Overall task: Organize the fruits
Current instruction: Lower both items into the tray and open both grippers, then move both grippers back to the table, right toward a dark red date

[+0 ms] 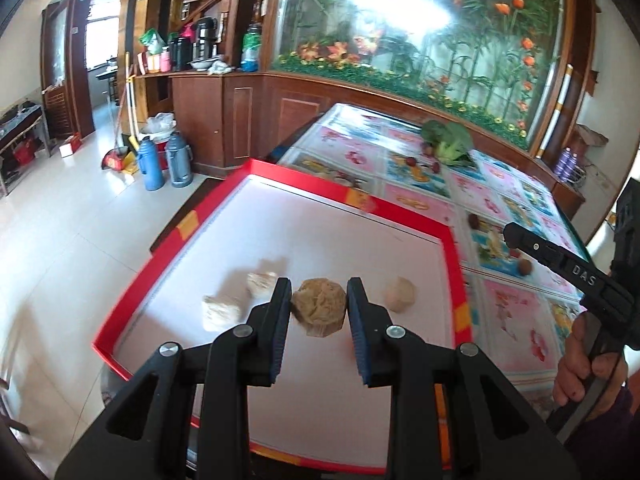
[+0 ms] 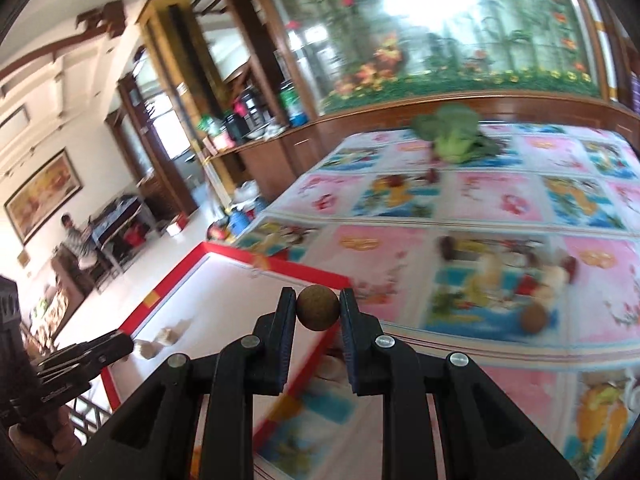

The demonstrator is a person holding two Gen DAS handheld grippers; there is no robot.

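My left gripper (image 1: 319, 292) is shut on a tan, wrinkled lump of fruit (image 1: 318, 314), held over a white tray with a red rim (image 1: 400, 208). Three paler pieces lie in the tray: two rough ones (image 1: 222, 310) (image 1: 262, 282) to the left and a round one (image 1: 400, 294) to the right. My right gripper (image 2: 317, 296) is shut on a small round brown fruit (image 2: 318, 308), above the tray's near right corner (image 2: 320, 274). In the left wrist view, the right gripper (image 1: 510, 234) reaches in from the right over the tablecloth.
Small fruits lie loose on the flowered tablecloth (image 2: 500, 200): a brown one (image 2: 534, 318) and dark red ones (image 2: 570, 266) (image 1: 474, 222). A leafy green vegetable (image 2: 456, 136) sits at the far side. Thermos flasks (image 1: 154, 164) stand on the floor, and a person (image 2: 72, 236) sits far left.
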